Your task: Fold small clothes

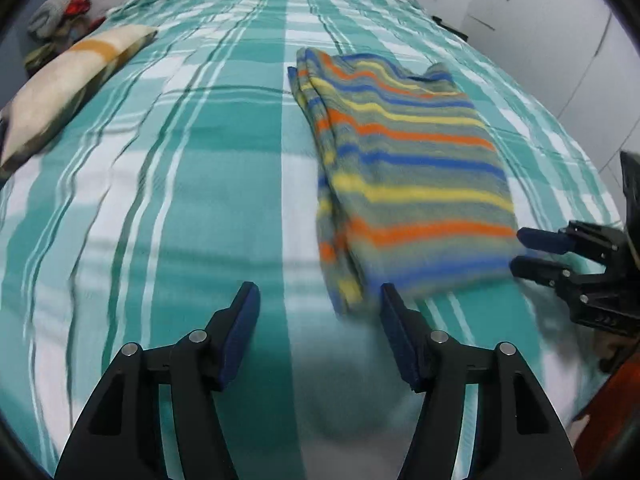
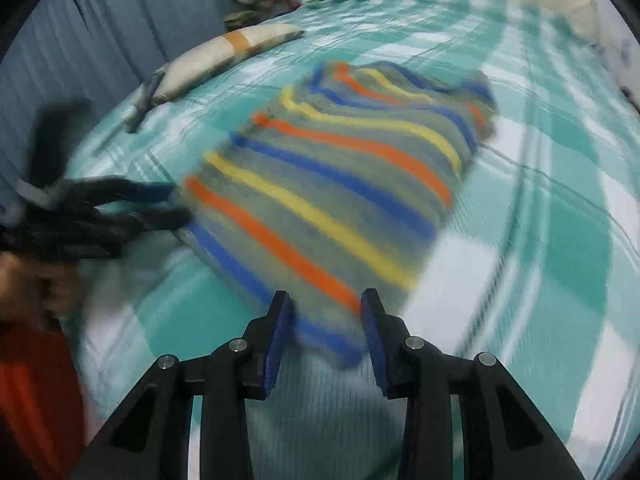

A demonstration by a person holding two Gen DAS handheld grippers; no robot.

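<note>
A small striped garment, grey-green with orange, yellow and blue bands, lies folded lengthwise on the teal checked bedspread. It also shows in the right wrist view, blurred. My left gripper is open and empty, just before the garment's near left corner. It shows in the right wrist view at the garment's left edge. My right gripper is open, its fingers either side of the garment's near corner. It shows in the left wrist view at the garment's near right edge.
A cream pillow with an orange band lies at the bed's left side. A pile of clothes sits beyond it. White cupboard doors stand to the right. A blue curtain hangs at the left.
</note>
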